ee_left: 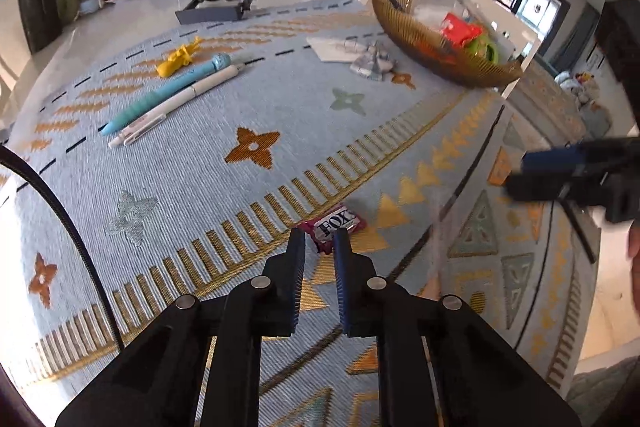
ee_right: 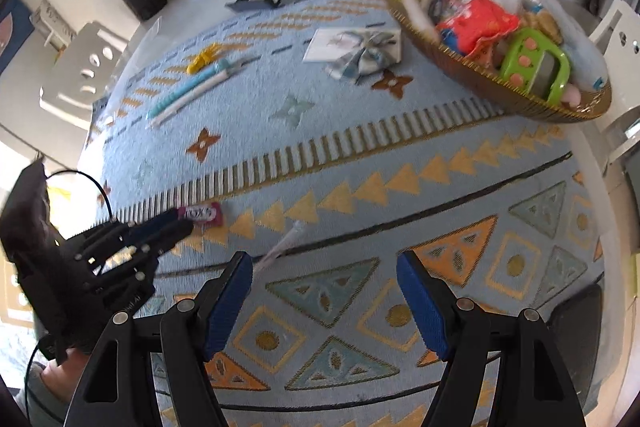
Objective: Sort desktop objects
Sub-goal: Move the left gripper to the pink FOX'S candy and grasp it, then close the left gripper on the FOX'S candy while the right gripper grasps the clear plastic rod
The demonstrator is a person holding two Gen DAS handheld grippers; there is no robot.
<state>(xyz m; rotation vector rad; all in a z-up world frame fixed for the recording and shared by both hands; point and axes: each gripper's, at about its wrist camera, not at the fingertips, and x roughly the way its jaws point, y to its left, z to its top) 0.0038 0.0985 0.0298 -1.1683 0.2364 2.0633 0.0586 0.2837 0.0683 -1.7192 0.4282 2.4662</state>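
Magenta-wrapped Fox's candy [ee_left: 331,227] is seen lying on the patterned blue mat [ee_left: 248,99] covering the table; its near end is pinched by the left gripper [ee_left: 320,241], whose jaws are drawn narrow; the right gripper [ee_right: 325,267] is held wide apart over the mat, nothing between its pads.

We look from two fisheye cameras, one riding behind each tool and facing forward and steeply down along its fingers onto the patterned worktop [ee_left: 256,99]. The left view sits close above the candy packet [ee_left: 334,225]; the right view hangs beside it, over the near edge. Both share the packet [ee_right: 200,214], the pens [ee_left: 168,99], the basket [ee_right: 480,83], and each catches the other tool at its edge.
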